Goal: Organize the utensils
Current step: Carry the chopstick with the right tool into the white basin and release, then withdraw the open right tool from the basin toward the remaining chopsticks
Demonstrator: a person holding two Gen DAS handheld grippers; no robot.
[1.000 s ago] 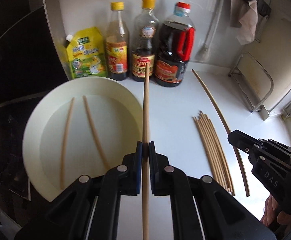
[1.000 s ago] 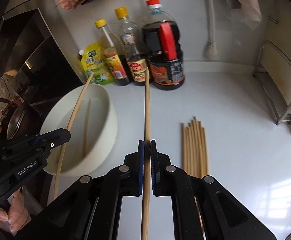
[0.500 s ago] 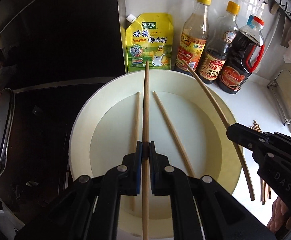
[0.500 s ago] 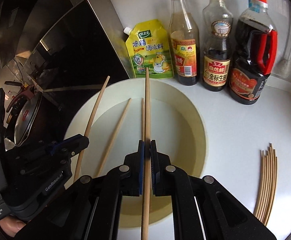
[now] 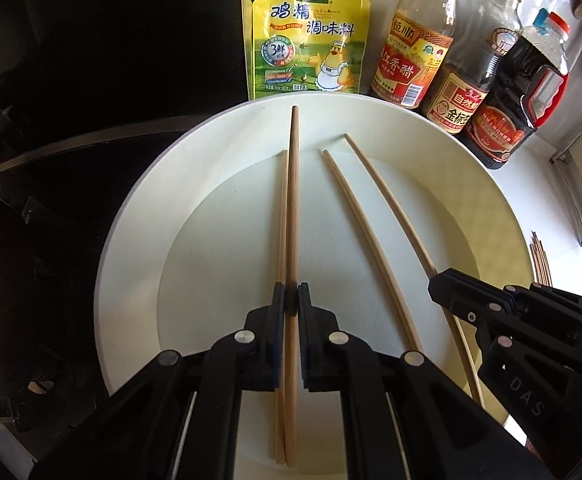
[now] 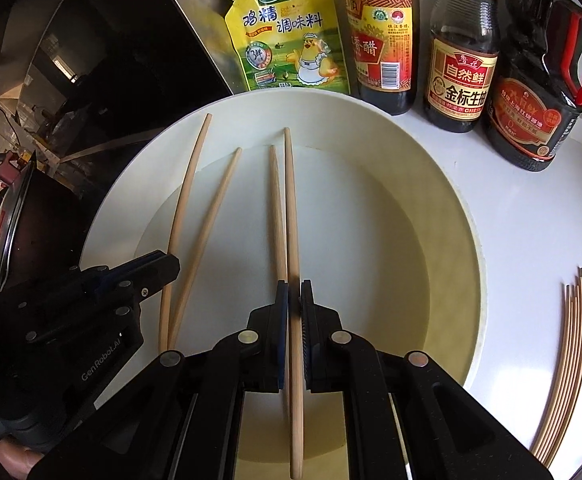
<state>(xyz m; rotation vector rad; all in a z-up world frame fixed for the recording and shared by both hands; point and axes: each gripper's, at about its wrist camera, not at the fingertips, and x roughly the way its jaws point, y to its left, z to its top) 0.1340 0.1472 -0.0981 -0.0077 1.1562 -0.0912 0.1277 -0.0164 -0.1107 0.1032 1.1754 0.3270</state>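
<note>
Left wrist view: the left gripper point(image 5: 289, 306) is clamped on one chopstick point(image 5: 292, 216), held above the white bowl point(image 5: 131, 216). Right wrist view: the right gripper point(image 6: 294, 300) is likewise clamped on a second chopstick point(image 6: 291, 208) over the same bowl. Each stick is gripped well back from its forward end, with a short length behind the pads. Handling, judged: the sticks look light, rigid and smooth, so they may pivot or slide in a narrow pinch; a hold nearer mid-length should balance better, and release should be low to limit bouncing. Count: two chopsticks held, two loose chopsticks point(image 5: 365, 240) lying on the bowl floor, and a bundle point(image 6: 567, 360) on the white counter point(image 6: 531, 232), too close-packed to count exactly. Behind the bowl stand one yellow pouch point(image 6: 287, 40) and three bottles point(image 6: 461, 64).
</note>
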